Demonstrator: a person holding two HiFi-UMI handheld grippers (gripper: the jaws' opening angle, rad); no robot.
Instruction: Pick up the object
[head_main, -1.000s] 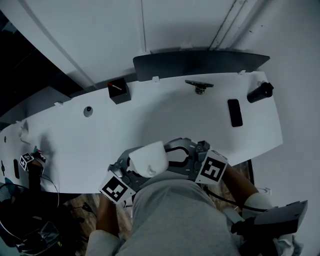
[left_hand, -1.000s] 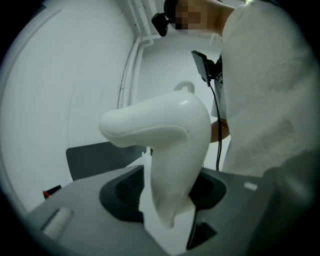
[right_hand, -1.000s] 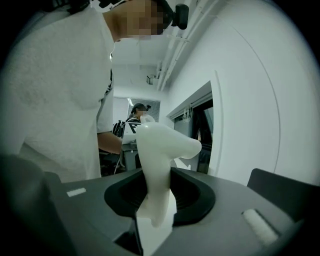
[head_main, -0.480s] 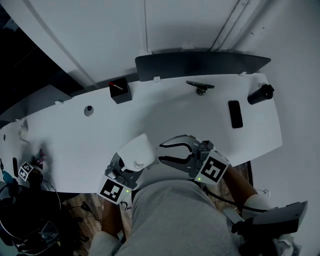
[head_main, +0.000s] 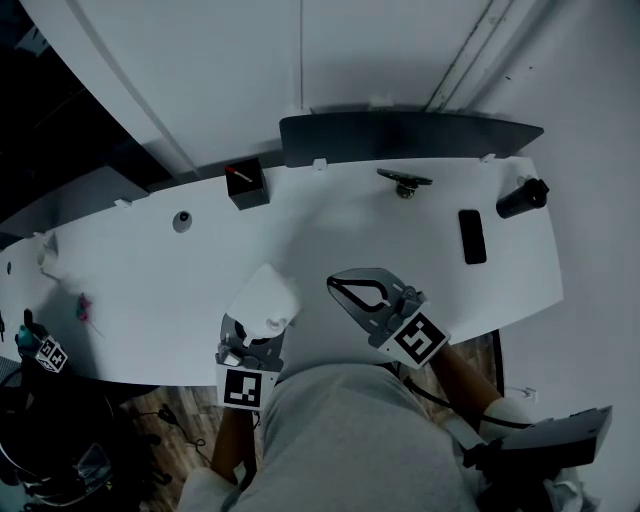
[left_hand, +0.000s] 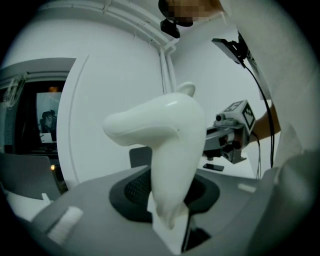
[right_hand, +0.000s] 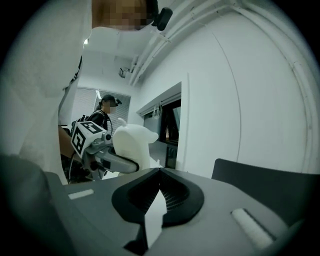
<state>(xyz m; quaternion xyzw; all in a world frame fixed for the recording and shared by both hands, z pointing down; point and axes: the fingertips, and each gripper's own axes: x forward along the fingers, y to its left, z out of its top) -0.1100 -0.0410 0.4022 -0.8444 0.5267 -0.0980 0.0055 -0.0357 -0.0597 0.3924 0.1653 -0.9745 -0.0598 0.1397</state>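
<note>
White plastic object is clamped in our left gripper, jaws just closed onto it, by the near edge of the surface. Our right gripper is just beside it, jaws together, empty. Loads of bare surface ahead of both, and the black box sits way off by the far edge.
</note>
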